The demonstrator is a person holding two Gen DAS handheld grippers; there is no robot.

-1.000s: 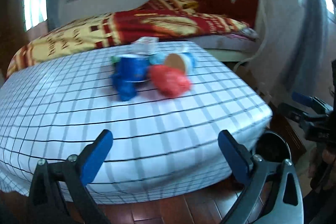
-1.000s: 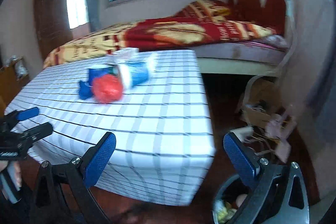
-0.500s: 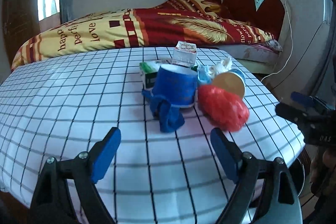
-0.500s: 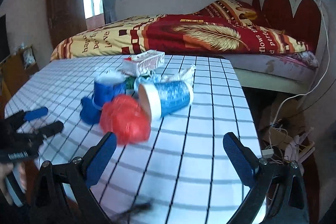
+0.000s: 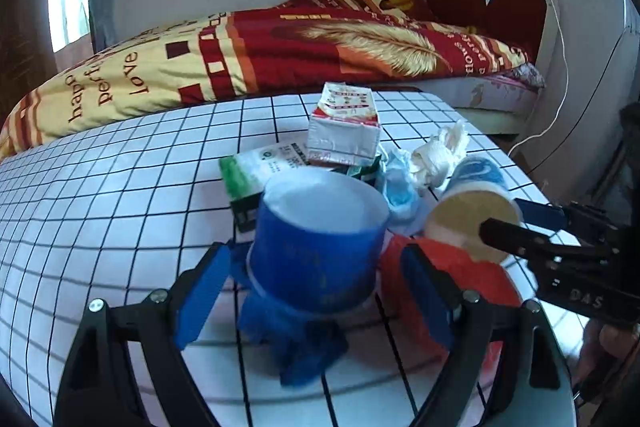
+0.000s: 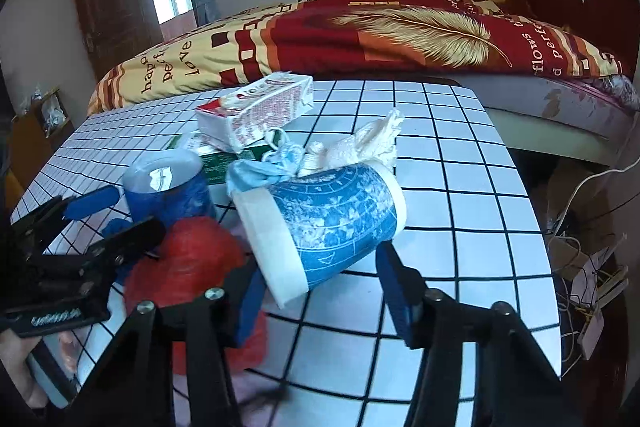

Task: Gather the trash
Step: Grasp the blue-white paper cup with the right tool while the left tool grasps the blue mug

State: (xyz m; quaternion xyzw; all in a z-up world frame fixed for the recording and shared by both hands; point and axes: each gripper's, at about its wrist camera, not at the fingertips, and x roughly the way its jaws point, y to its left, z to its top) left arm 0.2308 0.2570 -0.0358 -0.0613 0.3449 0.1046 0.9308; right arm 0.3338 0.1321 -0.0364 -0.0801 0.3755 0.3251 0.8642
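the heap of trash sits on the checked table (image 6: 460, 187), and each gripper has come up on a different cup. the right gripper (image 6: 320, 287) is the one nearest the tipped patterned cup (image 6: 332, 215), which lies on its side with its long axis running from the white-banded mouth at lower left to the base at upper right — roughly across the line the fingers point along, angled a little. the cup lies between the two blue pads: the left pad is low beside the mouth end, partly hidden behind the rim, and the right pad stands just off the base end. these jaws have just been closing with the cup between them, and from this view i cannot tell whether either pad actually presses on it, so i read them as narrowed around it, not yet clamped. the left gripper (image 5: 316, 295) faces the upright dark blue cup (image 5: 320, 243), which stands on a crumpled blue scrap (image 5: 296, 343), axis vertical, centred between wide-apart pads — a gap shows on each side, so nothing is gripped there. the red bag (image 6: 188, 267) lies between the two cups, its bulk behind the left gripper's right pad and under the right gripper's left finger; as i judge it, it could get pinched along with either cup. behind are the cartons (image 6: 256, 111) and the white tissue (image 6: 360, 143), out of reach of both for now.
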